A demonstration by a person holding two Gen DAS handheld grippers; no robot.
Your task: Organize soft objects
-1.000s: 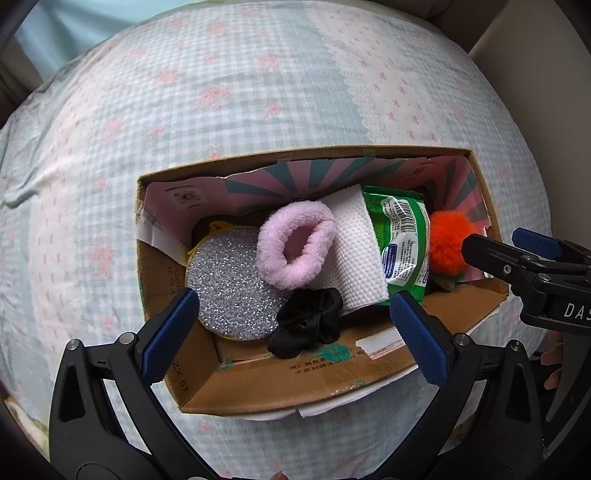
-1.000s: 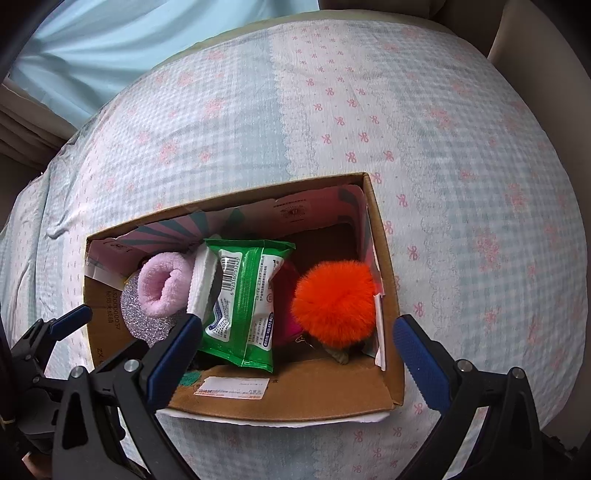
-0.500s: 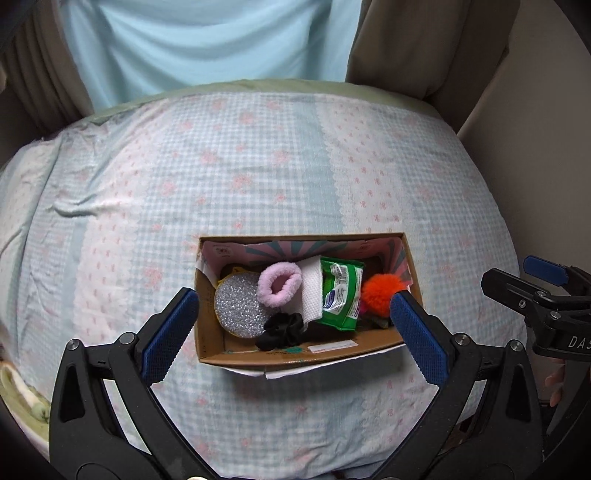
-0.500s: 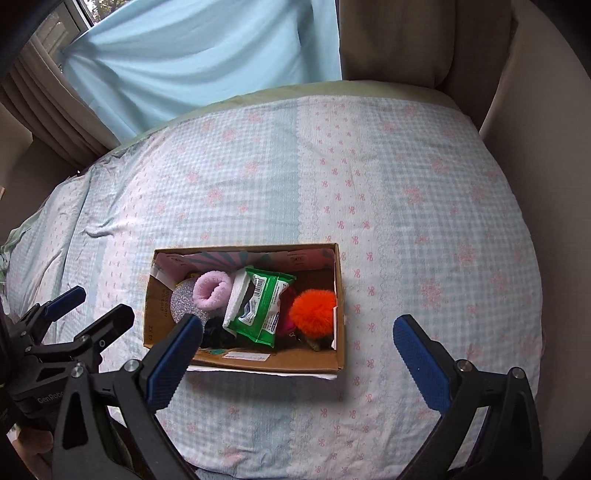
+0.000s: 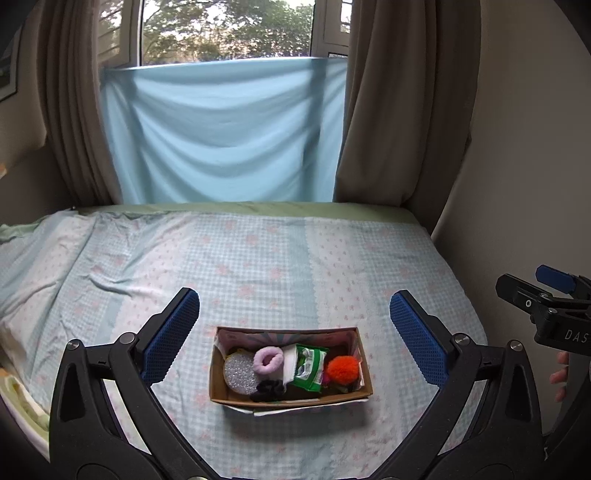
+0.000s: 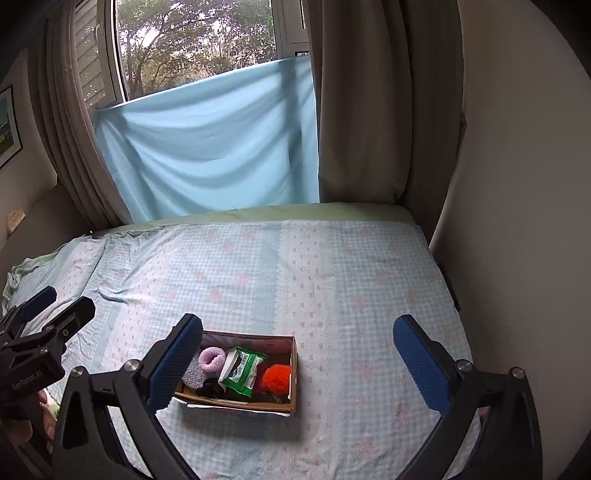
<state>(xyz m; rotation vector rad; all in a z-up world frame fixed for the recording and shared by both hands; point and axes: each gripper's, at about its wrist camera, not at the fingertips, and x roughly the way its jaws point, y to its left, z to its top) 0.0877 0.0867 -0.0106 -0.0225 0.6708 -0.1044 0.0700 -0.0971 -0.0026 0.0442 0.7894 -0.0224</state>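
The left gripper (image 5: 294, 334) has its two black fingers with blue pads (image 5: 170, 334) spread wide apart, and they grasp nothing. The right gripper (image 6: 298, 362) is the same: its blue-padded fingers (image 6: 421, 363) are spread wide and hold nothing. Both hang in the air above the bed, well apart from the box.

Between the left fingers, a bit nearer, sits the brown cardboard box (image 5: 288, 400) with its top open. It rests on the bed with the pale blue checked sheet with small pink flowers (image 5: 258, 266).

Inside the box, at the left end, lies a round silver glitter pad (image 5: 239, 371). Just right of it is a fluffy pink ring-shaped hair band (image 5: 269, 360). In front of those, by the near wall, is a black crumpled hair band (image 5: 267, 391). In the middle stands a folded white cloth (image 5: 289, 363), touching a green plastic pack of wipes (image 5: 309, 367) that leans on it. At the right end sits a fuzzy orange pom-pom ball (image 5: 342, 368).

In the right wrist view the box (image 6: 240, 400) shows just right of the left blue pad.

At the far side of the bed a light blue cloth (image 5: 225, 133) hangs across the window (image 5: 229, 29), with brown curtains (image 5: 402, 103) on both sides.
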